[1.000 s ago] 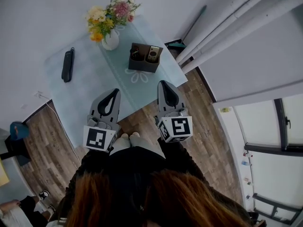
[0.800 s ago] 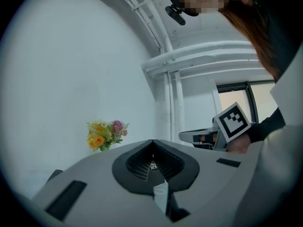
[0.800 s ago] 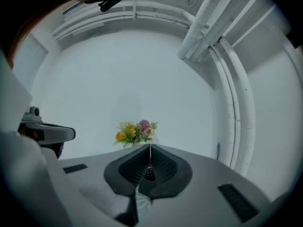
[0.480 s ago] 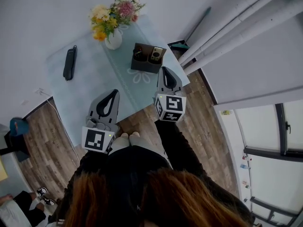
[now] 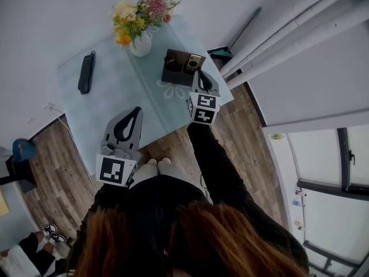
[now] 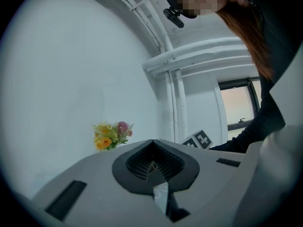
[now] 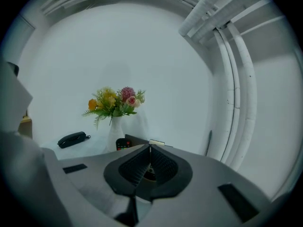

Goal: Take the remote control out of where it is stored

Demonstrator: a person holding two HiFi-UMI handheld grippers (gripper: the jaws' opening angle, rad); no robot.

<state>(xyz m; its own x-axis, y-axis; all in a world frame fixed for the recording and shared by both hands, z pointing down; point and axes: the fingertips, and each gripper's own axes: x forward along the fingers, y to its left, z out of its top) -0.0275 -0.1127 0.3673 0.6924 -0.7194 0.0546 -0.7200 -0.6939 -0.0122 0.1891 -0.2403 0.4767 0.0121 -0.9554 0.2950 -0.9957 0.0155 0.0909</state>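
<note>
You were at the reaching step, with nothing lifted out yet. Your right gripper (image 5: 202, 75) hung over the far right corner of the table (image 5: 109, 105), its tips just short of the dark box (image 5: 174, 77), and its jaws were pressed together with nothing between them. Your left gripper (image 5: 136, 112) waited well back at the near edge of the table, also closed and empty.

The black remote (image 7: 124, 144) with coloured buttons stood upright in the left part of the box, beside the vase of flowers (image 5: 140, 44). A paler remote (image 5: 192, 64) stood in the right part, and your right gripper seemed lined up with that one. The phone (image 5: 86, 72) lay well apart on the left and played no part.

The next move would have called for you to spread the right jaws first, since closed tips could only have knocked a remote. After that you would have needed to come down over its top end, pinch it, and draw it straight up, steadying the box if it shifted.
</note>
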